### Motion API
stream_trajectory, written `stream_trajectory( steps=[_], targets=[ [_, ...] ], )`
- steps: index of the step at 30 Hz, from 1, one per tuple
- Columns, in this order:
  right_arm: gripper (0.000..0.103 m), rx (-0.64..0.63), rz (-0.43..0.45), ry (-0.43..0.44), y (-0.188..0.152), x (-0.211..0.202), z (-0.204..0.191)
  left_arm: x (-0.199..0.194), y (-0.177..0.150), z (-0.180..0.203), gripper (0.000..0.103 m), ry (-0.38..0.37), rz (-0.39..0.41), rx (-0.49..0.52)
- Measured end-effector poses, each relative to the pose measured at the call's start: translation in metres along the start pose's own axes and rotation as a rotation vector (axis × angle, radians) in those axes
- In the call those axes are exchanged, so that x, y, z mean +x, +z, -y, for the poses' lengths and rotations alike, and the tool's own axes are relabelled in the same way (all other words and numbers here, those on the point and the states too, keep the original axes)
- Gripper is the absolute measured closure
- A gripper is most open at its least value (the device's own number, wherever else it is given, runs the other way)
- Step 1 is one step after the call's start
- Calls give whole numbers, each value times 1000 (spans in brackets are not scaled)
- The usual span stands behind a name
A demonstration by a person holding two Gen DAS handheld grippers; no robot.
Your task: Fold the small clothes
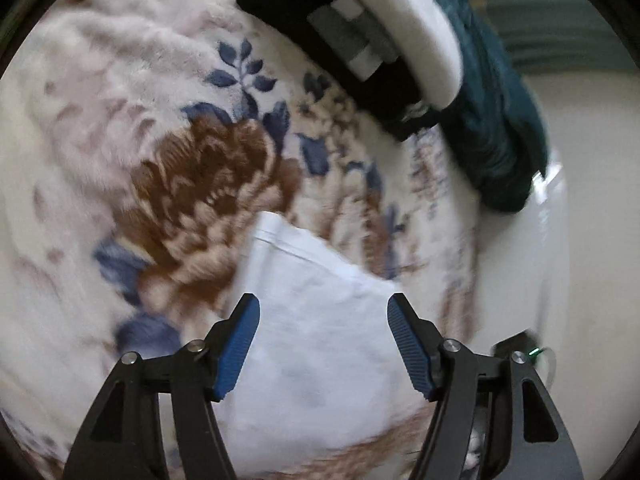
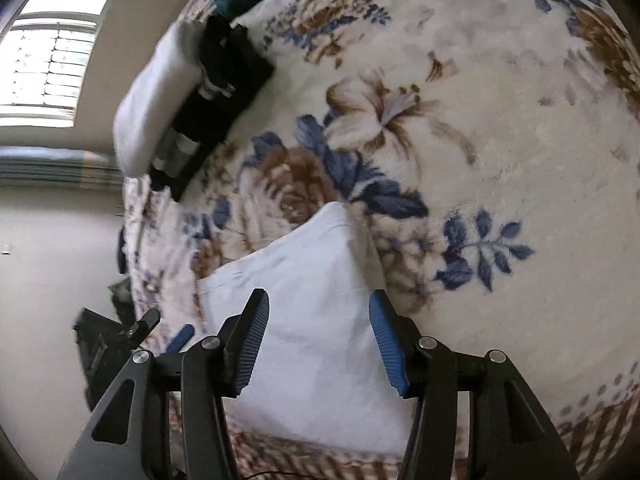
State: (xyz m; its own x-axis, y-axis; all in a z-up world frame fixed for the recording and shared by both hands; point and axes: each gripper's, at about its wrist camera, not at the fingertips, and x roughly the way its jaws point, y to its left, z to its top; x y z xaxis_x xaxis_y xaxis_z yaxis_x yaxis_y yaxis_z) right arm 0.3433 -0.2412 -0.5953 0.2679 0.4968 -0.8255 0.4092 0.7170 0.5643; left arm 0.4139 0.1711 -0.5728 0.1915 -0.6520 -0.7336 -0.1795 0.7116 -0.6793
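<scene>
A small white garment [image 1: 320, 344] lies folded flat on a floral blanket [image 1: 120, 120]; it also shows in the right wrist view [image 2: 316, 320]. My left gripper [image 1: 323, 308] is open and empty, hovering just above the garment with the cloth showing between its blue pads. My right gripper [image 2: 318, 306] is open and empty too, above the same garment from the other side. The tip of my left gripper's blue finger [image 2: 181, 338] shows at the garment's left edge in the right wrist view.
A stack of folded clothes, black [image 1: 320, 40] with a white piece [image 1: 412, 20] on top, sits at the blanket's far edge beside a dark teal garment [image 1: 492, 120]. The same stack [image 2: 216, 92] shows in the right wrist view. The bed edge drops to pale floor [image 2: 48, 280].
</scene>
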Motion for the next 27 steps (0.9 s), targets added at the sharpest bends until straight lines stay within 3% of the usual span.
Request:
stream_trajectory(
  steps=[3,6,7,8,9,15,19,24,26,27],
  targets=[
    [49,22,-15,-19,9,21,8,23,11,-9,39,52,-39,-3],
    [49,49,-38,29,18,38,13,46,24,-5,41,96,-38,44],
    [64,48,-32,39,19,41,13,48,26,0,50,104,-25,74],
    [82,42,-23,26,20,42,11,49,27,7,68,107,-1,117],
    [97,25,-11,8,20,41,8,50,28,13,103,117,6,144],
    [99,-51,73,-51,19,16,-11,47,36,48,100,108,44,227],
    [99,-49,103,-96,25,11,-9,59,49,46,100,161,60,216],
    [99,-11,14,-94,38,30,3,65,62,24,98,194,21,148],
    [98,6,-24,-67,42,33,8,54,60,13,88,150,10,86],
    [91,16,-48,-46,43,32,11,47,57,9,67,123,8,61]
  ],
)
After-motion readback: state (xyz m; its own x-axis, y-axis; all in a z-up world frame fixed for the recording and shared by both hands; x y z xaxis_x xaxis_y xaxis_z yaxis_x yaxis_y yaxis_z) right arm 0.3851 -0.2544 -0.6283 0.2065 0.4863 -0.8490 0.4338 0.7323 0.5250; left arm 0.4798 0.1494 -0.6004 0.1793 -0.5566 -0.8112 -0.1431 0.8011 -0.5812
